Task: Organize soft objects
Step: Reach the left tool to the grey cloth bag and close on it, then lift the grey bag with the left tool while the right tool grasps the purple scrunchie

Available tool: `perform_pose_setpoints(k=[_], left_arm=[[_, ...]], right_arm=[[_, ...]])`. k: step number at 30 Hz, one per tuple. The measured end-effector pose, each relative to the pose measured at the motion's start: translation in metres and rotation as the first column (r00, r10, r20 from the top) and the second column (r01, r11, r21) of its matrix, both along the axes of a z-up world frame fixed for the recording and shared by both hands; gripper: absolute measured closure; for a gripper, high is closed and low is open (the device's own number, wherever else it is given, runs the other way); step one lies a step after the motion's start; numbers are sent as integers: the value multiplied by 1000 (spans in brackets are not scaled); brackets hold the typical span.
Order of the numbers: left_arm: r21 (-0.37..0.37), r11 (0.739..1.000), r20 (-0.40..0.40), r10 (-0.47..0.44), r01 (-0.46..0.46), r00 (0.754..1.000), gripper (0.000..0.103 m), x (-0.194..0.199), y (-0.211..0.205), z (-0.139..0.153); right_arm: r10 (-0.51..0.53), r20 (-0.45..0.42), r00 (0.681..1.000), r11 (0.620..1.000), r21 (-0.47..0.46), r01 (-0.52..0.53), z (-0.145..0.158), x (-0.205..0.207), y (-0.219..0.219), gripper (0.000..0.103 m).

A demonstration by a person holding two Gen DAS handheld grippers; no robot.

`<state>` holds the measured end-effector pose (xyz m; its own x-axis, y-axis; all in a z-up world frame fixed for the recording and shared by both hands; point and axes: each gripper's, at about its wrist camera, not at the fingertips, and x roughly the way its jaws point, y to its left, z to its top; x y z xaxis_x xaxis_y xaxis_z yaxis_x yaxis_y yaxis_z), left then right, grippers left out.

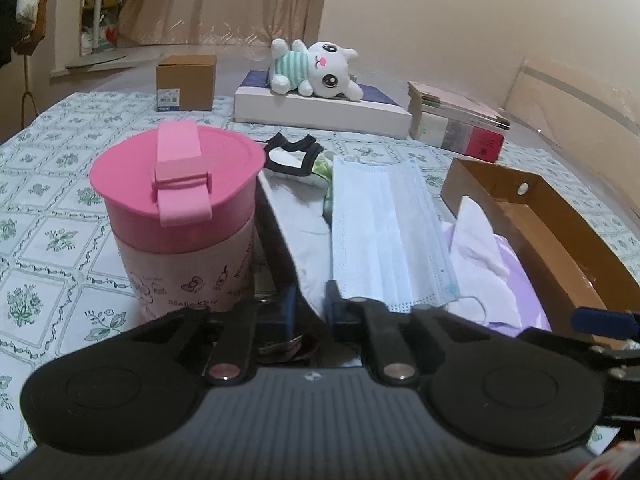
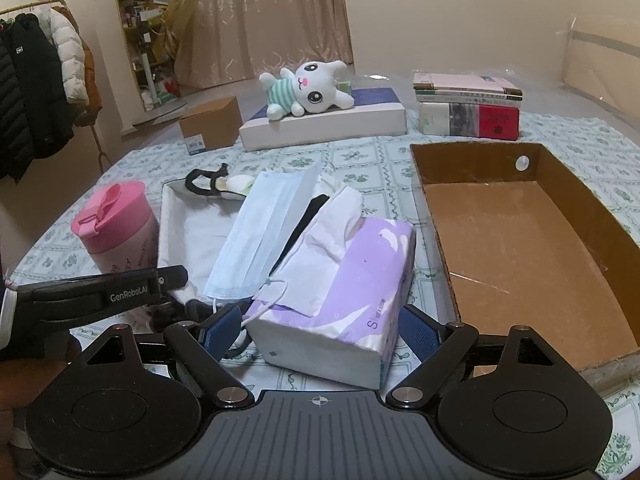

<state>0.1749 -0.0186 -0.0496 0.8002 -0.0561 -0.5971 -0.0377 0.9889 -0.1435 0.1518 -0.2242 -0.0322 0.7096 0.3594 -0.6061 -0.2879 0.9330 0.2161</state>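
A purple tissue pack (image 2: 340,280) lies on the bed between my right gripper's (image 2: 322,330) blue pads; the jaws sit on both its sides. A blue face mask (image 2: 260,236) leans across a white fabric basket (image 2: 188,224) and the pack. My left gripper (image 1: 310,304) is nearly closed at the rim of the basket (image 1: 296,216), beside the mask (image 1: 384,232); whether it grips the rim is unclear. A white plush bunny (image 2: 308,88) lies on a flat white box at the back. An empty brown cardboard box (image 2: 520,248) stands right of the pack.
A pink lidded cup (image 1: 180,216) stands left of the basket. A small cardboard carton (image 2: 212,124), the flat white box (image 2: 320,124) and a stack of books (image 2: 468,108) line the far side. Coats hang at the left.
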Motion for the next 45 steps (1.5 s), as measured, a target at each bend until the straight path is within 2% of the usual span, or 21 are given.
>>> perform_pose_setpoints(k=[10,15,23,31,33,35,41,42,44,45], left_arm=[[16,992,29,-127,127,991,97,-45,5,28],[-4,990,26,-141,141,990,97,-76,20,35],[-17,991,28,-136,136,990,97,-115,51,30],[-6,989,-57,-146,146,988,95,-118,69,13],[15,987,-71,-161,162,984,89,-115,66,8],[58,982,-86,-173,179,981,77,-110,59,5],[181,958,-116,-202,221,972,75,-95,42,-3],[199,952,-122,-210,231,970,77,-93,39,-2],[215,945,-117,-226,247,967,99,-92,36,3],[214,944,-105,-235,253,966,99,-92,36,7]], right_arm=[[17,18,1000,1000,12,-17,12,-12,8,17],[32,19,999,999,21,-32,17,-21,13,17],[85,-10,996,996,38,-84,10,-35,31,17],[123,-45,991,992,39,-122,-2,-42,50,17],[124,-51,991,992,37,-122,-4,-41,50,17],[120,-57,991,992,33,-119,-6,-39,50,17],[104,-69,992,994,30,-102,-11,-40,43,17],[101,-70,992,995,29,-99,-11,-41,42,17],[98,-69,993,995,30,-96,-11,-43,41,17],[96,-67,993,995,31,-94,-11,-44,41,17]])
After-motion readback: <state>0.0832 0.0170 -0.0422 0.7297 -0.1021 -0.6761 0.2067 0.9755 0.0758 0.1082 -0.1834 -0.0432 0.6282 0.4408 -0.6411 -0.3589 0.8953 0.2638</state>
